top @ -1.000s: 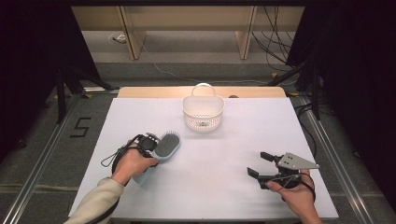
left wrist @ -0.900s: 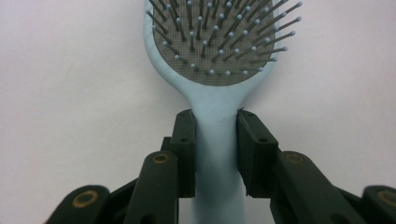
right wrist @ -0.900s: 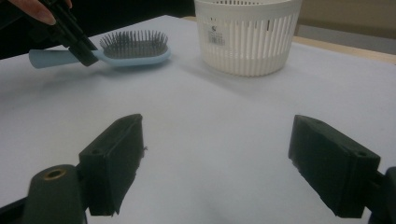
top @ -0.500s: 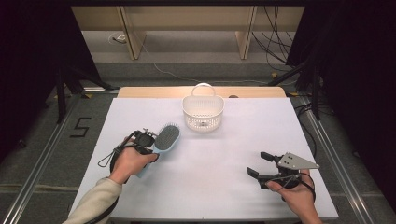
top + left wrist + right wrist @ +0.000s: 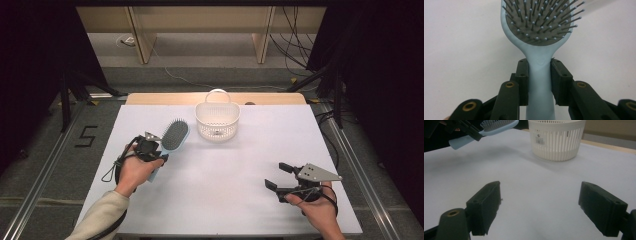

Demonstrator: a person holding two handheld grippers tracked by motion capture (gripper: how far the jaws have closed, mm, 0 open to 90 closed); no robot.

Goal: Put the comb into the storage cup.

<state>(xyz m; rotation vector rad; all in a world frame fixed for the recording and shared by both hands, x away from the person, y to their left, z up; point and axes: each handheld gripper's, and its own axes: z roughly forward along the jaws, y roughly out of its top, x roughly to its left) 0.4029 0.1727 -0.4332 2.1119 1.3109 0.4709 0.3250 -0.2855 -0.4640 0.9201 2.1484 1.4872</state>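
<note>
A light blue hairbrush (image 5: 175, 135) with a grey bristle pad is held off the white table (image 5: 225, 200) at its left side. My left gripper (image 5: 152, 146) is shut on the handle just below the head. In the left gripper view both pads (image 5: 522, 75) press the handle of the hairbrush (image 5: 540, 22), bristles facing the camera. A white slotted basket (image 5: 217, 122) with a loop handle stands at the far middle, to the right of the brush. My right gripper (image 5: 276, 175) rests near the front right, open and holding nothing (image 5: 541, 205).
In the right gripper view the basket (image 5: 556, 140) stands ahead, and the hairbrush (image 5: 496, 125) hovers at top left above its shadow. A wooden strip (image 5: 280, 98) edges the table's far side. Metal rails and cables run along the floor on both sides.
My left gripper has carried the hairbrush a little toward the far side of the table. The right gripper has stayed where it was.
</note>
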